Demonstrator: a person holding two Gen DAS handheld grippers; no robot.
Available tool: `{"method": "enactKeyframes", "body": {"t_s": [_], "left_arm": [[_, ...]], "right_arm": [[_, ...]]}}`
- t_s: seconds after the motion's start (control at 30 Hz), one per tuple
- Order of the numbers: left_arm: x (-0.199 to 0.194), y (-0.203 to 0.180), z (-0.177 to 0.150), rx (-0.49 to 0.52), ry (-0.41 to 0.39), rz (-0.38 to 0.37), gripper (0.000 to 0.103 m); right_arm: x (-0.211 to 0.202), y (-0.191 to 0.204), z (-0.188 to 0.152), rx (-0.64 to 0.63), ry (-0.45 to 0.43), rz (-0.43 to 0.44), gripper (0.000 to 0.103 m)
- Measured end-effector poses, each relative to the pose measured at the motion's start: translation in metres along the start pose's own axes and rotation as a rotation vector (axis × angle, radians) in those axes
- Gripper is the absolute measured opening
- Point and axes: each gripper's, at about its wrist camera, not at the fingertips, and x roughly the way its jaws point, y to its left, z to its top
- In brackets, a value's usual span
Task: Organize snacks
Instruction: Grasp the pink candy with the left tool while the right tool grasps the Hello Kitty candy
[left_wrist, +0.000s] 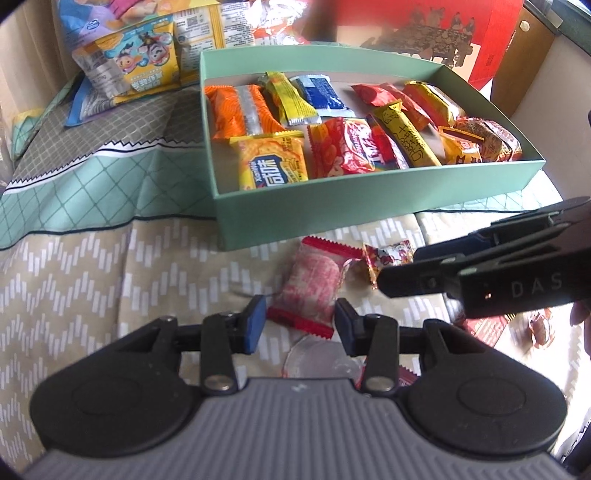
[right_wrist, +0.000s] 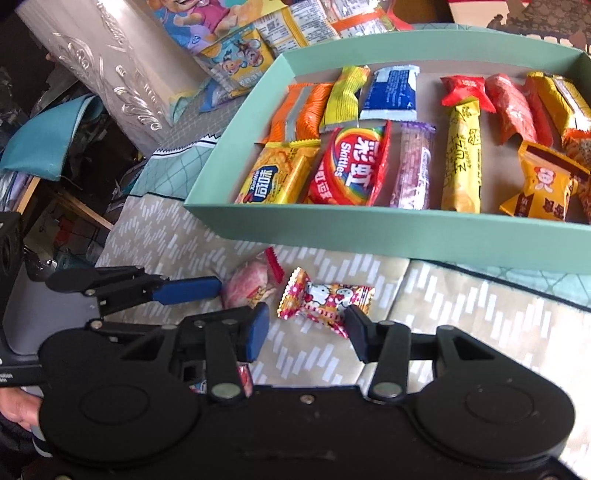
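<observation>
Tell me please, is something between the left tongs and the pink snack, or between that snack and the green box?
Nothing visible blocks the left tongs: they are open with the pink snack between the pads. Toward the green box, only its near wall stands in the way, so the snack must be lifted over it. The right tongs sit close beside, at the Hello Kitty candy.

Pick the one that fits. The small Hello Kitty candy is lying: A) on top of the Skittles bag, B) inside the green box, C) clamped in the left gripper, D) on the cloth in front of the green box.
D: the Hello Kitty candy lies on the patterned cloth outside the green box, in front of the open right gripper.
</observation>
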Motion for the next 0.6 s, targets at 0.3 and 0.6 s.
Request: {"method": "enactKeyframes", "body": {"t_s": [0.3,0.6], "left_arm": [[-0.005,0.015,-0.002,-0.046,0.002,0.024,0.048],[0.003,0.018,0.002,-0.026,-0.005,0.052,0.065]], "right_arm": [[0.020,0.012,0.020,-0.107,-0.020,0.007,0.047],[0.009,0.011,-0.013,-0.158,0.016,-0.004,0.048]]}}
